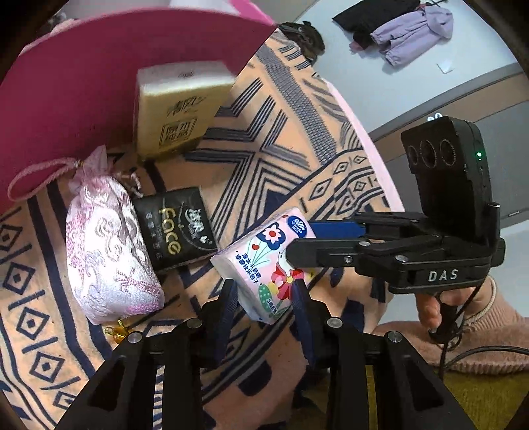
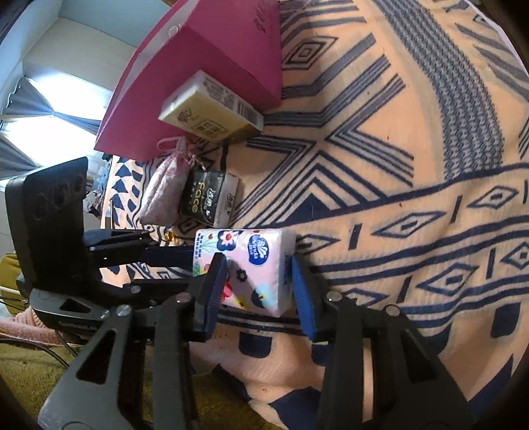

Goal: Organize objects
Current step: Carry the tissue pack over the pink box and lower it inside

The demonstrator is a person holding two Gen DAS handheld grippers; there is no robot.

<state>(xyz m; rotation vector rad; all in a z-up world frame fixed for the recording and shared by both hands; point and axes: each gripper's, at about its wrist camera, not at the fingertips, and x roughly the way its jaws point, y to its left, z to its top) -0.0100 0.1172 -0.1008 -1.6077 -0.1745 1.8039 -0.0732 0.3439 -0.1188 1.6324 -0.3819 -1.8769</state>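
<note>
A pink flowered tissue pack lies near the front edge of a patterned blanket. Both grippers hold it. My left gripper has its blue pads on the pack's near end. My right gripper closes on its two sides; it shows in the left wrist view from the right. A black "face" tissue pack, a pink silk pouch and a yellow tissue pack lie behind.
A magenta paper bag lies on its side at the back, its mouth toward the yellow pack. The blanket's front edge drops to an olive surface. Clothes lie on the floor beyond.
</note>
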